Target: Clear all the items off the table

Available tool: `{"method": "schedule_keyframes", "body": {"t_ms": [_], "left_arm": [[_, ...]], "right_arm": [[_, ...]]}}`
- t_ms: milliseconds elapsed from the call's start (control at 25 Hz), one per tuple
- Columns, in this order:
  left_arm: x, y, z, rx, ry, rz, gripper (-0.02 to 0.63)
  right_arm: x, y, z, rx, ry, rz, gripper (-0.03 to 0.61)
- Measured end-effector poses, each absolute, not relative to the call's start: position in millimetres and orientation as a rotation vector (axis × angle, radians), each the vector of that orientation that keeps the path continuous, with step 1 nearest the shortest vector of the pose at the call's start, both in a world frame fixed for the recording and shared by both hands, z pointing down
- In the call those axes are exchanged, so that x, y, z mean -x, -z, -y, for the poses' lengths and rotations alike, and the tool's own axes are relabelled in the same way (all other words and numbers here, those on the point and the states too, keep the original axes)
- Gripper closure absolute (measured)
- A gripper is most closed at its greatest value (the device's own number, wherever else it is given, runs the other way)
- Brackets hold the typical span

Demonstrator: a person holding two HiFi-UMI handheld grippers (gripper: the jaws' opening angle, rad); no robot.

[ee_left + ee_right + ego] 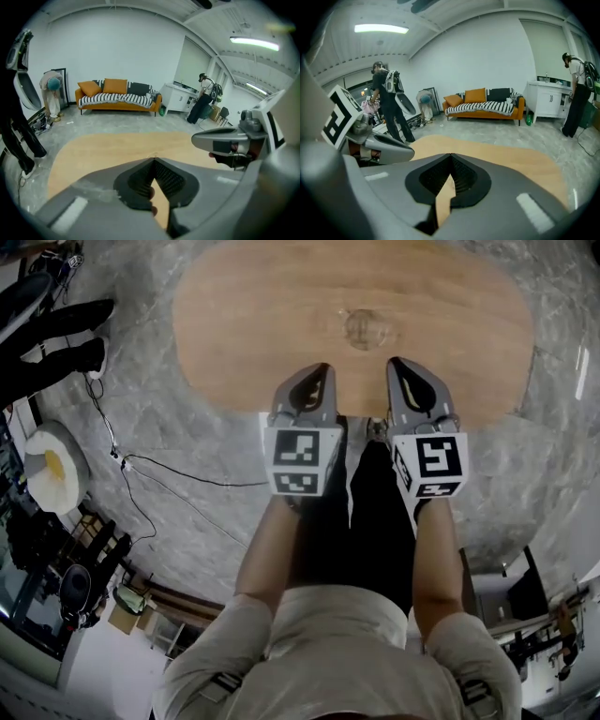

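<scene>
1. Currently the left hand-held gripper (323, 369) and the right hand-held gripper (395, 364) sit side by side at the near edge of the counter (253, 315). Both point forward, probably in readiness before a reach.
2. Each gripper view shows its jaws closed tip to tip with nothing between them, so neither has hold of anything.
3. The only thing visible on the counter is a small clear round item (366, 329), possibly a glass. It stands near the middle, just ahead of the grippers and between their lines, so either could take it once its jaws part.
4. The counter is a pale wooden oval, otherwise bare.
5. Around it lies a grey marbled floor (169, 456) with a trailing cable (178, 479). Farther off are an orange sofa (117, 96), white cabinets (176, 96) and a person standing (386, 101).
</scene>
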State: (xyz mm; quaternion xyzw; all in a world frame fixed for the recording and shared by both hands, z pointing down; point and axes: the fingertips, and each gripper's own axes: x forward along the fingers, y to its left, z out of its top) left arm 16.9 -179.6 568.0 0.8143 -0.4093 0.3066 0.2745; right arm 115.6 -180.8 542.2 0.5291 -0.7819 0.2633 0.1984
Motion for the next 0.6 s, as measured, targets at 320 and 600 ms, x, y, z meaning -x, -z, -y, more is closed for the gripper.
{"method": "schedule_keyframes", "body": {"t_ms": [320, 600], "left_arm": [[3.3, -621.9, 192.0, -2.095, -0.86, 1.039, 0.594], [22.6, -651.3, 208.2, -2.057, -0.865, 1.017, 0.594]], "right_arm": [[-91.1, -592.8, 198.1, -1.274, -0.716, 2.099, 0.572], [-66.6, -639.7, 218.1, -1.182, -0.761, 2.014, 0.572]]}}
